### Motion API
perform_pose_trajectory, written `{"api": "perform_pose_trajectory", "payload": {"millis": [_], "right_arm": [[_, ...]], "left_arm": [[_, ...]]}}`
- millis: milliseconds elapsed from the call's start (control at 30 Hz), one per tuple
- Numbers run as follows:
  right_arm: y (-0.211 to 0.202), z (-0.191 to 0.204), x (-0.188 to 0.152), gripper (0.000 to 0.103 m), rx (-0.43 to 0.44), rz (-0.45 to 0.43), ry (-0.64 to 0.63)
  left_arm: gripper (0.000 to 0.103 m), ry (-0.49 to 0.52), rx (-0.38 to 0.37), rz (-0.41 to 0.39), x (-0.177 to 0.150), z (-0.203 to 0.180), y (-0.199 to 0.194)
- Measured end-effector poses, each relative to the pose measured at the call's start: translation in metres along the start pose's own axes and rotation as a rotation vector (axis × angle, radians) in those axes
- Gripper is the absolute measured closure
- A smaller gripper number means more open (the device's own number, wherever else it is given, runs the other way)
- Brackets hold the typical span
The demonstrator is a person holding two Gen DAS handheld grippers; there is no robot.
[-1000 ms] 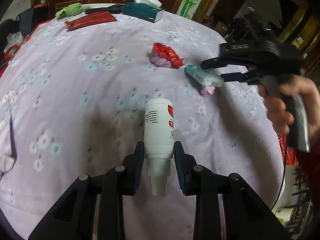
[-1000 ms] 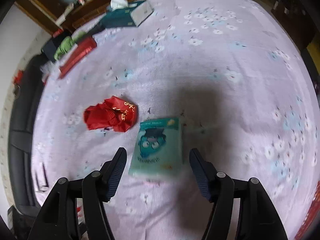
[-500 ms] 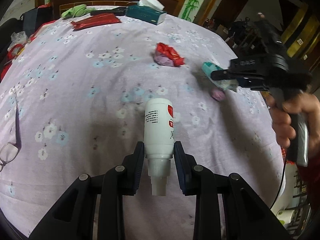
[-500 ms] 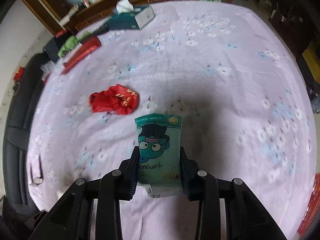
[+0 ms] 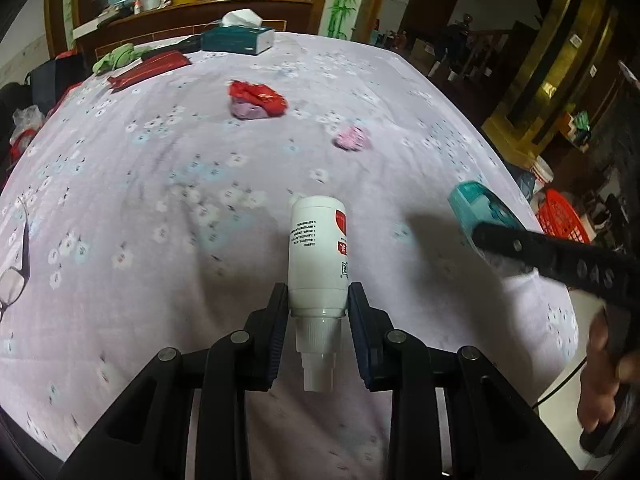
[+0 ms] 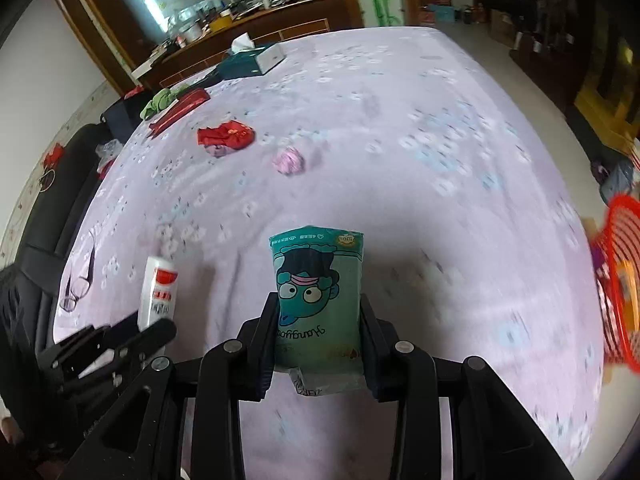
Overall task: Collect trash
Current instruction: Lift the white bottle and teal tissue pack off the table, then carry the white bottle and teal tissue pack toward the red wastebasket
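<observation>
My left gripper is shut on a white plastic bottle with a red label, held above the flowered purple tablecloth. My right gripper is shut on a teal tissue packet printed with a cartoon face; that packet shows at the right of the left wrist view. The bottle appears at lower left of the right wrist view. On the cloth lie a crumpled red wrapper and a pink paper ball.
A red mesh basket stands on the floor beyond the table's right edge. At the far end lie a teal tissue box, a long red packet and green cloth. Eyeglasses rest near the left edge.
My right gripper shut on the teal packet, lifted it off the cloth and carried it back toward the right edge, uncovering the pink ball. The left gripper kept hold of the bottle and pulled back.
</observation>
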State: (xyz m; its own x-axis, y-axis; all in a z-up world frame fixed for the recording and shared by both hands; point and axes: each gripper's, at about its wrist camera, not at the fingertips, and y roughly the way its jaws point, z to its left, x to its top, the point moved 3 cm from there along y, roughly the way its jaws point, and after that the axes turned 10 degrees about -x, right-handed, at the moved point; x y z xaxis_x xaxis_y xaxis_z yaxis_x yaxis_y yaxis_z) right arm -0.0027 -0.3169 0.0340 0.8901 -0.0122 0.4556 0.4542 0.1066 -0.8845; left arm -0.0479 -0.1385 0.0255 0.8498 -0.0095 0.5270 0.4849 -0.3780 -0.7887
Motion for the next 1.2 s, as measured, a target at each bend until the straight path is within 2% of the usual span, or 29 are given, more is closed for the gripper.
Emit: {"api": "perform_pose_trajectory", "payload": {"millis": [267, 533, 1200], "right_arm": [[-0.019, -0.04, -0.034, 0.065, -0.025, -0.003, 0.049], [-0.042, -0.064, -0.037, 0.065, -0.024, -0.045, 0.087], [-0.056, -0.088, -0.025, 0.065, -0.035, -0.086, 0.133]], "left_arm": [[0.074, 0.095, -0.009, 0.009, -0.004, -0.052, 0.002], [0.074, 0.156, -0.013, -0.002, 0.004, -0.086, 0.003], [0.074, 0.246, 0.02, -0.037, 0.025, -0.117, 0.006]]}}
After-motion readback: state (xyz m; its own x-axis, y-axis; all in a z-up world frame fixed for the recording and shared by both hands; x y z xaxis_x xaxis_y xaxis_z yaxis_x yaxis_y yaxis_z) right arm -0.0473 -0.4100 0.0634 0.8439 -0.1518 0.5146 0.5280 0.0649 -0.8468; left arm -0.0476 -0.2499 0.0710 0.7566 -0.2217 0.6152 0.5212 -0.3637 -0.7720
